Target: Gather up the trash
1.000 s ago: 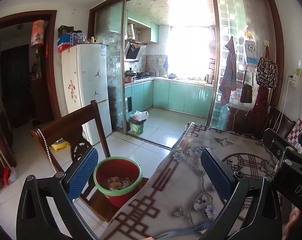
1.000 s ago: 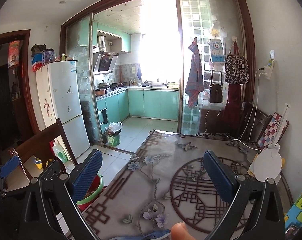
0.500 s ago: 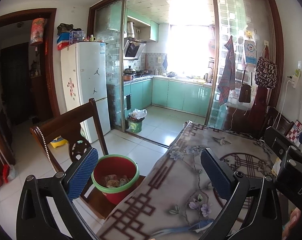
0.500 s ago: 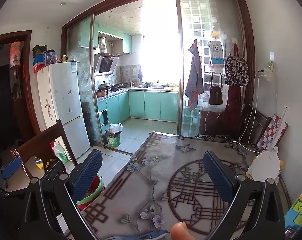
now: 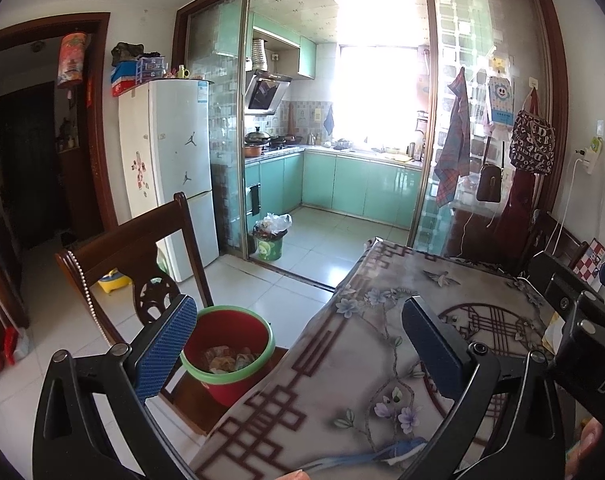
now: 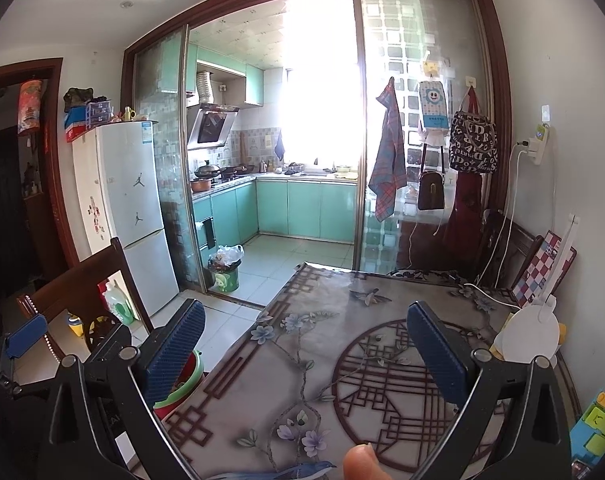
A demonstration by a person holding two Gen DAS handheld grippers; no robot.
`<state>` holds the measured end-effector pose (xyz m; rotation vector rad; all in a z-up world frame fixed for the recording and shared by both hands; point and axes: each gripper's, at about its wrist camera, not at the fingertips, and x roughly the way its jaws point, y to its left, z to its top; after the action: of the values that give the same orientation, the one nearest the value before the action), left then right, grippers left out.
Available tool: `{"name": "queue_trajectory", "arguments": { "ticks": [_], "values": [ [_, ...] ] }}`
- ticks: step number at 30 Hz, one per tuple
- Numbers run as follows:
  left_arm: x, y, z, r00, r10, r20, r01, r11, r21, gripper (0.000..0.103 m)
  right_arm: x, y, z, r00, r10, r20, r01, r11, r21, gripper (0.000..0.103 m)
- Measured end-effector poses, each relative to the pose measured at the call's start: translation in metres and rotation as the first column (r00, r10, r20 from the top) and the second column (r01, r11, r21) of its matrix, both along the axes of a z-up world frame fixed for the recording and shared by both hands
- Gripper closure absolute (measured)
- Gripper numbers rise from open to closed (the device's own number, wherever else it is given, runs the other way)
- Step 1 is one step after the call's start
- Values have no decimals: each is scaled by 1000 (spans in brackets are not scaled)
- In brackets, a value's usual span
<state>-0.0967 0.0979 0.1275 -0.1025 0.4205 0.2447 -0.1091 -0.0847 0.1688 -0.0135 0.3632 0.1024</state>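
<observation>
Since both the left gripper [image 5: 298, 344] and right gripper [image 6: 302, 348] gape wide and empty, the crumpled scraps [image 5: 226, 360] in the red bucket [image 5: 238, 384] at seven o'clock look light and soft, best pinched at a raised fold.

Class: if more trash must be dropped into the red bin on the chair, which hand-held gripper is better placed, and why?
Left. The left hand-held gripper has the red bin just beyond its left finger, with its mouth in full view. The right hand-held gripper faces the table, with the bin mostly hidden.
</observation>
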Motion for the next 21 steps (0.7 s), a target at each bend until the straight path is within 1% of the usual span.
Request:
{"name": "queue_trajectory", "arguments": {
  "ticks": [9, 21],
  "values": [
    [5, -3, 1, 1000, -6, -6, 6, 1000, -8, 0, 5, -3, 0, 1000, -6, 1, 6, 1000, -3, 1],
    [10, -9, 3, 1000, -17, 4, 17, 1000, 16, 0, 7, -5, 1, 1000, -7, 3, 7, 1000, -7, 1]
  ]
}}
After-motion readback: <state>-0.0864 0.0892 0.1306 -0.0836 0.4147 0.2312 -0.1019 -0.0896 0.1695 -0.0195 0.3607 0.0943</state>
